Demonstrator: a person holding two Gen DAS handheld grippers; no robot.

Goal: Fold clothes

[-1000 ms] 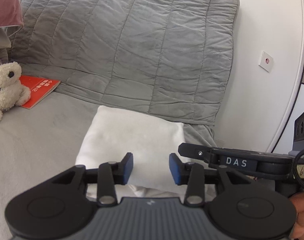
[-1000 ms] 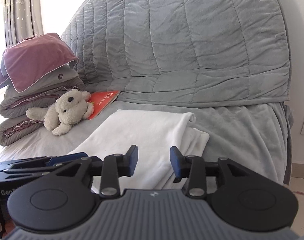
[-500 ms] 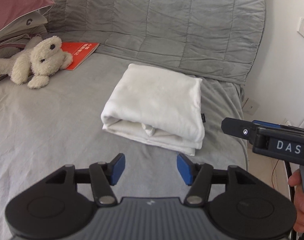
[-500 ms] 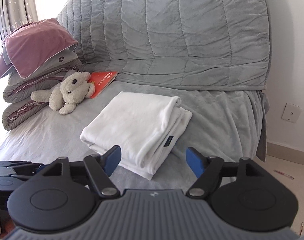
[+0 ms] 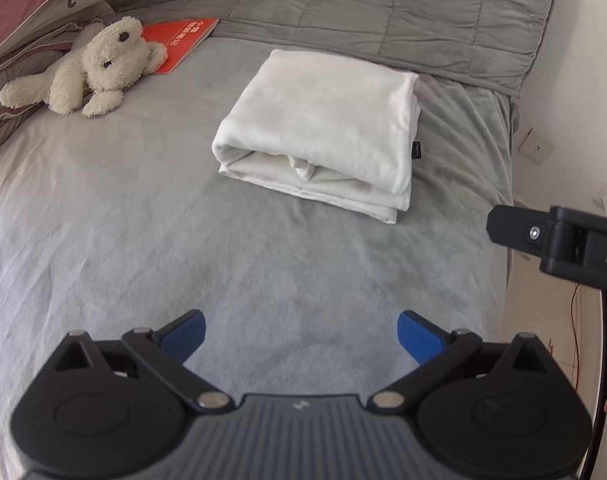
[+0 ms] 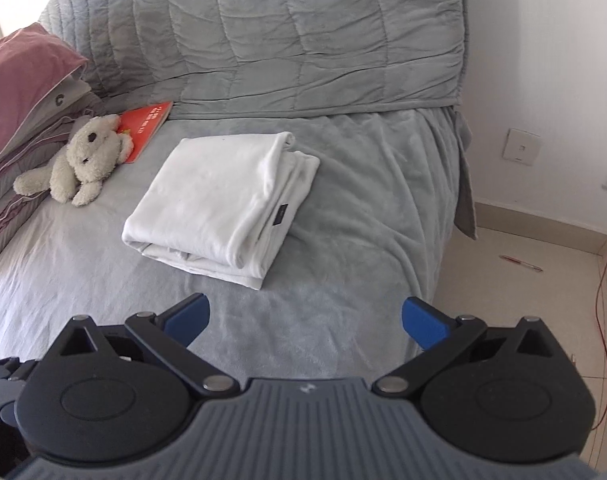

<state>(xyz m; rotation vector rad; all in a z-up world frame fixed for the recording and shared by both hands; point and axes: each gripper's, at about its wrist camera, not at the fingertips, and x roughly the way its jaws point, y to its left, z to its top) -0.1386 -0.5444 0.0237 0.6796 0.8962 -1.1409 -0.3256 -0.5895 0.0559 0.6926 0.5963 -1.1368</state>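
The folded white cloth garment (image 5: 323,120) lies flat on the grey plush-covered bed (image 5: 143,220), toward its right edge, near the quilted backrest. The left hand-held gripper (image 5: 301,336) and right hand-held gripper (image 6: 305,320) hang above the bed's near edge, jaws opening wide, nothing between them.

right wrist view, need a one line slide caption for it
Right gripper, jaws opening and nothing between them, above a folded white garment on a grey bed beside a plush toy.
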